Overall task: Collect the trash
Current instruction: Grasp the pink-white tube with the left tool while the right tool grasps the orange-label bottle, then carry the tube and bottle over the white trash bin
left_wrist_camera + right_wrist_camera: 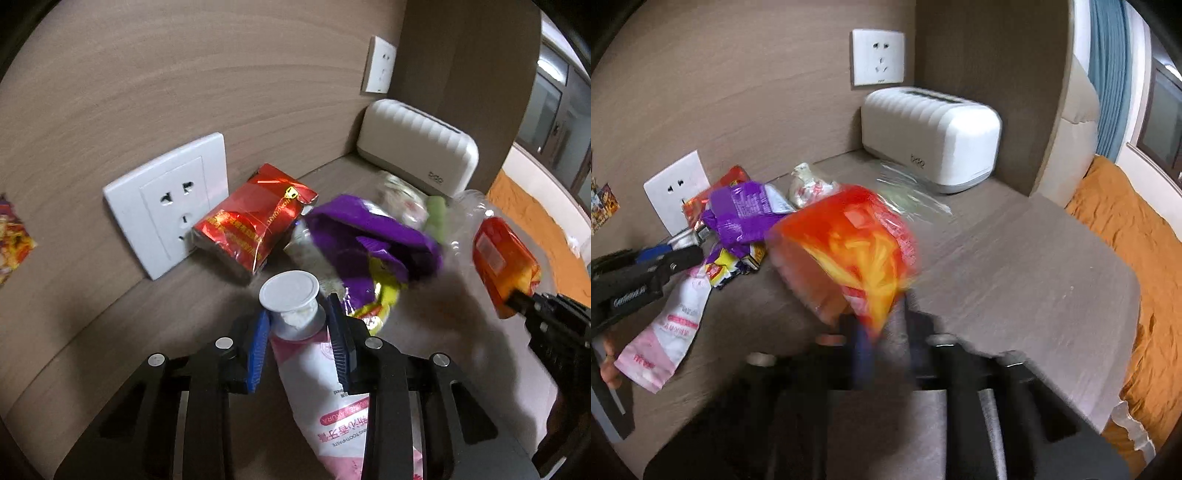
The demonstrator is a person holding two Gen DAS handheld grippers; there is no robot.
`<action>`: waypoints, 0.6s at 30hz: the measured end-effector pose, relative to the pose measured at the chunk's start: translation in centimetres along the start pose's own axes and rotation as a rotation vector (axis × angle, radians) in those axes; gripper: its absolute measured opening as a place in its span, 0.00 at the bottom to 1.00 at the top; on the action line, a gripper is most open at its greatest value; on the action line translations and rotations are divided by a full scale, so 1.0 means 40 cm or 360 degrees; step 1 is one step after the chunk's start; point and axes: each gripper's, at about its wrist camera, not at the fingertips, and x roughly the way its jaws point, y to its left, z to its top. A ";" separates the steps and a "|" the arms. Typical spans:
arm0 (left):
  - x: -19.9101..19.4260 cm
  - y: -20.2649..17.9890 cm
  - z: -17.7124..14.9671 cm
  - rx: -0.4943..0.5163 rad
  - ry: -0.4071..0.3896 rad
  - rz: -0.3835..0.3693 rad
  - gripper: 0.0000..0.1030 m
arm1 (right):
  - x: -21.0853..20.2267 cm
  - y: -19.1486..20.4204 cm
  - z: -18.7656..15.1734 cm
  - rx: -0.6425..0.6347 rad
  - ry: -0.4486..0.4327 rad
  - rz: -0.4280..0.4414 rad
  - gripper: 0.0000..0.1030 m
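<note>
My left gripper (300, 325) is shut on a pink-and-white toothpaste tube (314, 373) just below its white cap (289, 290), blue pads pressing both sides. From the right wrist view the same tube (672, 317) trails across the tabletop under that gripper (685, 254). My right gripper (882, 328) is shut on the lower corner of an orange-red snack bag (849, 254), which is blurred and lifted; the left wrist view has this bag (504, 258) at the right. A purple wrapper (373, 236), a red foil packet (255, 225) and a crumpled white wrapper (809, 186) lie behind.
The wooden tabletop (1015, 266) meets a wood-grain wall with white sockets (170, 206) (878, 57). A white ribbed tissue box (931, 138) stands in the back corner, clear plastic film (908, 192) in front of it. An orange bedspread (1137, 258) lies beyond the table's right edge.
</note>
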 end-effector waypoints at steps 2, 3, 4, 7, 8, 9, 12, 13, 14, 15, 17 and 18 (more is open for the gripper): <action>-0.030 -0.007 -0.006 -0.0001 -0.0014 -0.0002 0.29 | -0.010 -0.011 -0.001 0.0013 -0.0002 0.0018 0.03; -0.044 -0.012 -0.008 0.0005 -0.0022 0.0008 0.29 | -0.016 -0.015 -0.002 0.0011 -0.0007 0.0021 0.03; -0.055 -0.016 -0.009 0.0010 -0.0028 0.0011 0.29 | -0.021 -0.019 -0.002 0.0010 -0.0011 0.0025 0.03; -0.097 -0.042 -0.010 0.0037 -0.0046 0.0000 0.29 | -0.058 -0.030 -0.005 0.0018 -0.0052 0.0039 0.03; -0.108 -0.054 -0.009 0.0054 -0.0059 -0.0004 0.29 | -0.074 -0.036 -0.005 0.0022 -0.0070 0.0044 0.03; -0.124 -0.068 -0.009 0.0070 -0.0068 -0.0014 0.29 | -0.088 -0.043 -0.005 0.0029 -0.0085 0.0049 0.03; -0.169 -0.128 -0.010 0.0140 -0.0102 -0.0051 0.29 | -0.136 -0.069 -0.009 0.0042 -0.0123 0.0048 0.03; -0.175 -0.147 -0.007 0.0164 -0.0111 -0.0057 0.29 | -0.151 -0.079 -0.011 0.0045 -0.0135 0.0044 0.03; -0.181 -0.167 -0.005 0.0189 -0.0118 -0.0066 0.29 | -0.175 -0.095 -0.015 0.0052 -0.0150 0.0036 0.03; -0.188 -0.189 -0.004 0.0212 -0.0128 -0.0079 0.29 | -0.190 -0.107 -0.017 0.0054 -0.0156 0.0030 0.03; -0.204 -0.247 -0.006 0.0263 -0.0144 -0.0123 0.30 | -0.231 -0.144 -0.026 0.0071 -0.0177 0.0004 0.03; -0.210 -0.269 -0.009 0.0281 -0.0147 -0.0141 0.30 | -0.245 -0.158 -0.030 0.0076 -0.0182 -0.0004 0.03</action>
